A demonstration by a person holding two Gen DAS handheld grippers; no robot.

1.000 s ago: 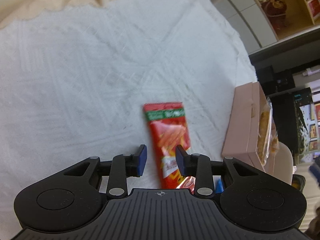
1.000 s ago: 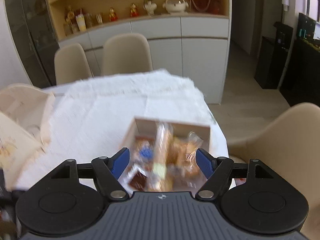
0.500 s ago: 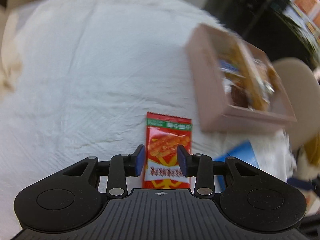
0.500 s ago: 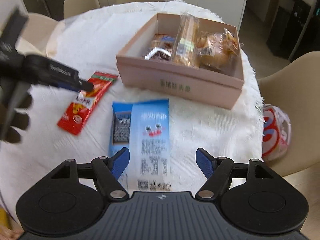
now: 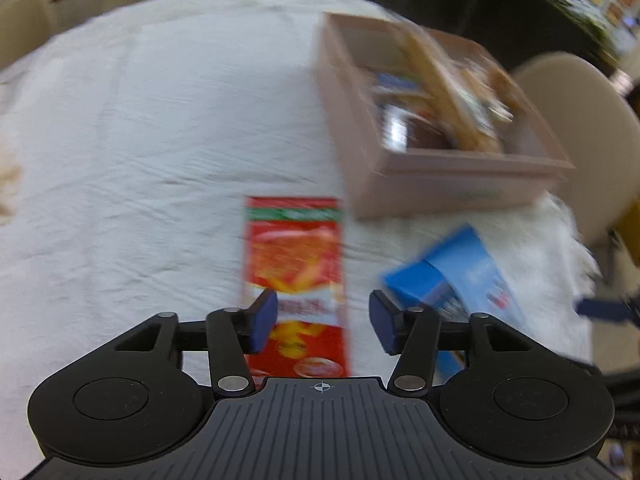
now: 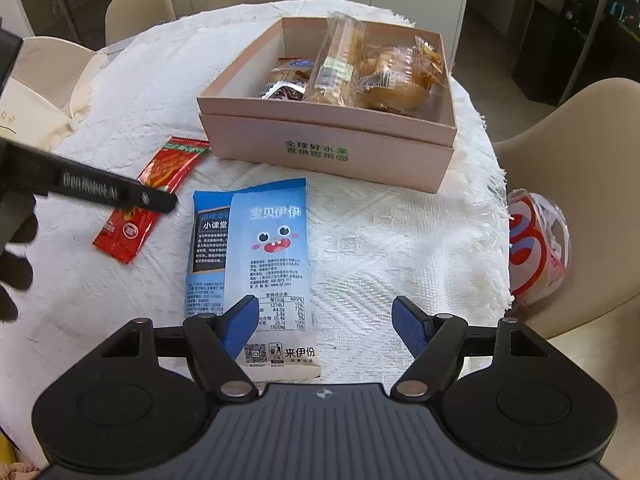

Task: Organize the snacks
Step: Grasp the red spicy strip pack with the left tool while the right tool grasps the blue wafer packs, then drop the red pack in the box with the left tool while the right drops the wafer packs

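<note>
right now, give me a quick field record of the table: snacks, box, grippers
surface: round table with white cloth
box: pink box, open, already holding several wrapped snacks
loose snacks: red packet left of blue packet, both flat on the cloth in front of the box
left hand-held gripper: open, over the red packet's near end
right hand-held gripper: open, over the blue packet's near end

The left claw (image 5: 322,322) has spread wider over the red packet (image 5: 295,256).
</note>
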